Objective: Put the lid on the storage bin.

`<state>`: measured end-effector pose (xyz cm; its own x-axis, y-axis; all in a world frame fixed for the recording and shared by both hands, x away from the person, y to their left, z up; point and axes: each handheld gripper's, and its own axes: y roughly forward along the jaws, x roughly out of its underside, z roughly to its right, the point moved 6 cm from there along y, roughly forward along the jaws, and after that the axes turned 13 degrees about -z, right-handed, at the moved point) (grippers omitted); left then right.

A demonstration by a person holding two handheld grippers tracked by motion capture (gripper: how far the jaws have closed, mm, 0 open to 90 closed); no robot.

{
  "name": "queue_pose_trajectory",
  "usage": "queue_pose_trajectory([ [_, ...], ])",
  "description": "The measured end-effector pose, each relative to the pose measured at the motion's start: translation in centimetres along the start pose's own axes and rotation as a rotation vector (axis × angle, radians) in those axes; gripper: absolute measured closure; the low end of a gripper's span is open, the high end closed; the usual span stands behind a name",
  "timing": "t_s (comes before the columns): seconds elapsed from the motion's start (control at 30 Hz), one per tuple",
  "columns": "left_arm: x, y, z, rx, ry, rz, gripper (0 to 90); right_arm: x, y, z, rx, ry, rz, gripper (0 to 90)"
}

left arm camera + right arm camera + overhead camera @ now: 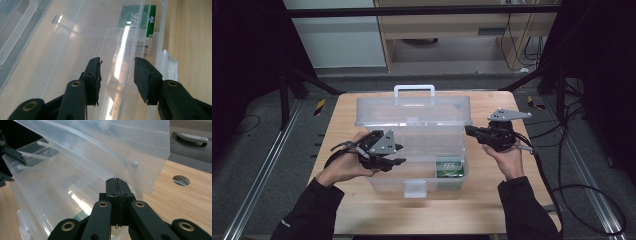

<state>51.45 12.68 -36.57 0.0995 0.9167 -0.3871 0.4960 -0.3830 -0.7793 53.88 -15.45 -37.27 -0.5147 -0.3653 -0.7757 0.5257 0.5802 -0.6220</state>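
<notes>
A clear plastic storage box (pixel 377 181) sits in the middle of the wooden table, its lid (pixel 412 110) raised at the back. A green packet (pixel 449 168) lies in the front right corner of the box. My left gripper (pixel 399 154) is open at the box's left side. In the left gripper view its jaws (pixel 117 60) straddle a thin clear wall of the box (pixel 162 25), with the green packet (pixel 136 17) beyond. My right gripper (pixel 468 131) is at the lid's right edge. In the right gripper view it (pixel 116 180) is shut on the lower edge of the lid (pixel 112 142).
The lid carries a white handle (pixel 414 90) on top, and a latch (pixel 415 189) hangs at the box's front. Bare table (pixel 492 205) lies in front and to both sides. A round hole (pixel 181 180) is cut in the table. Cables trail on the floor to the right.
</notes>
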Motion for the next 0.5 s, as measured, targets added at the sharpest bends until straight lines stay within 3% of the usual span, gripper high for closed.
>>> queue_pose_trajectory([
  [0.3, 0.1, -0.1, 0.4, -0.003, -0.079, 0.086, 52.8, 0.5, 0.0, -0.2, -0.002, -0.009, -0.007, 89.9],
  [0.5, 1.1, -0.4, 0.0, -0.030, -0.144, 0.104, 52.5, 0.7, 0.0, -0.4, -0.004, -0.015, -0.008, 89.9],
])
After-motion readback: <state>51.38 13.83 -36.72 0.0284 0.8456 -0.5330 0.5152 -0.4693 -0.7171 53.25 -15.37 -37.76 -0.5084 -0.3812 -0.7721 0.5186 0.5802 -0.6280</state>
